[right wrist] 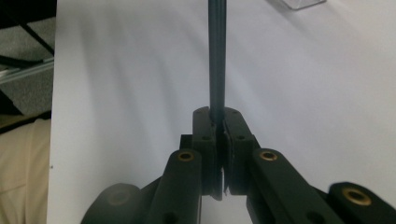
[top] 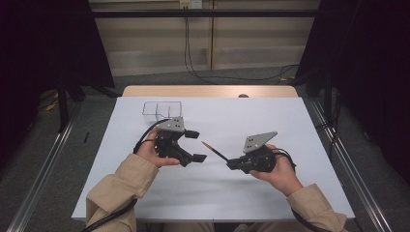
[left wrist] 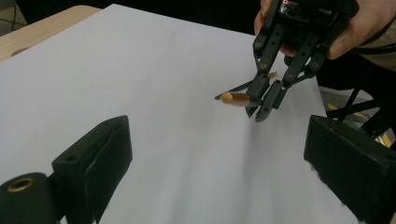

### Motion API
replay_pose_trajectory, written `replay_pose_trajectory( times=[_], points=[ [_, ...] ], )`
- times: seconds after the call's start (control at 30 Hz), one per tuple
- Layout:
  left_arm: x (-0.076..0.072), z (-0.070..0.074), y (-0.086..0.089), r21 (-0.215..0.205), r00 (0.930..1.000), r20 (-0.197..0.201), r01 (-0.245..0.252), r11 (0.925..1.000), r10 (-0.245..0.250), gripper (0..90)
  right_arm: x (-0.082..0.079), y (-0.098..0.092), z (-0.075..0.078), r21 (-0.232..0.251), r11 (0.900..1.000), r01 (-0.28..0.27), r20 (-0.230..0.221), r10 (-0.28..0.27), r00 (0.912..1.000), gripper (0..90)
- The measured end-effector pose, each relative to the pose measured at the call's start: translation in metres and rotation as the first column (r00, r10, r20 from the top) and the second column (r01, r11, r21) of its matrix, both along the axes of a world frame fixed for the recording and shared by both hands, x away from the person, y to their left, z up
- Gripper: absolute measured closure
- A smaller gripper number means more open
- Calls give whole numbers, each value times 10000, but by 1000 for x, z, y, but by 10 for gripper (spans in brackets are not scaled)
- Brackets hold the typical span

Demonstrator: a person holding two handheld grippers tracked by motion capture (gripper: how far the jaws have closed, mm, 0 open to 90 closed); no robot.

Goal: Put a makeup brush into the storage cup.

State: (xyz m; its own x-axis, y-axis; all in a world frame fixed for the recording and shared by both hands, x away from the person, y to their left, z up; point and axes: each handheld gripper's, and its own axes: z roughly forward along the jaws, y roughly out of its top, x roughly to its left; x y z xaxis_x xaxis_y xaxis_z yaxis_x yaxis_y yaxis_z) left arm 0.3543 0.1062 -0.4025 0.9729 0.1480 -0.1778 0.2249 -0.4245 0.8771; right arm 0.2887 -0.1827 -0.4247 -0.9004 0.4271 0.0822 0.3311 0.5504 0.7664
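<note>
the pencil (top: 214, 150) is clamped in the right hand-held gripper (top: 231, 163) above the counter (top: 270, 121), presumably for handover to the left hand-held gripper (top: 195, 145), whose jaws are spread wide.

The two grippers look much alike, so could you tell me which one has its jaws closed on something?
The right gripper: its jaws are shut on a dark pencil with a tan tip. The left gripper has its jaws spread wide, nothing between them.

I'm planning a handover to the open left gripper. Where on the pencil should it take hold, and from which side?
Probably the free shaft of the pencil, between its tan tip and the right gripper, which is shut on its other end. The pencil juts toward the left gripper, held off the white table, so come in from that side with the jaws straddling the thin shaft crosswise.
</note>
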Motion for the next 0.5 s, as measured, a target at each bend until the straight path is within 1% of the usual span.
replay_pose_trajectory(
  times=[0.03, 0.1, 0.17, 0.2, 0.27, 0.3, 0.4, 0.5],
  points=[
    [0, 0, 0, -13, 10000, 28, 24, 10000, -24, 78, 0, 0, 1, 82, 9999, 127, 98, -128, 9999, 857],
    [0, -1, 0, -45, 9999, 113, -10, 10000, 10, 77, 0, -1, 2, 405, 9987, 311, 197, -319, 9993, 857],
    [-1, -1, -1, -95, 9999, 106, -62, 9999, 63, 77, 0, -2, 2, 735, 9958, 553, 309, -577, 9979, 857],
    [-1, 0, -1, -94, 9998, 190, -73, 9999, 75, 77, 0, -2, 2, 913, 9938, 641, 378, -678, 9970, 856],
    [-3, 0, -1, -230, 9999, 122, -79, 9997, 82, 77, 0, -3, 2, 1368, 9872, 823, 392, -884, 9953, 857],
    [-3, 0, -1, -234, 9998, 148, -118, 9997, 122, 77, 0, -3, 1, 1588, 9829, 929, 409, -1005, 9941, 857],
    [-4, -1, -2, -462, 9999, 98, -130, 9988, 135, 77, -1, -3, 1, 2016, 9737, 1059, 463, -1175, 9920, 857],
    [-5, 0, -2, -646, 9996, 203, -198, 9977, 211, 78, -1, -1, 0, 2237, 9695, 1000, 435, -1124, 9927, 856]
  ],
)
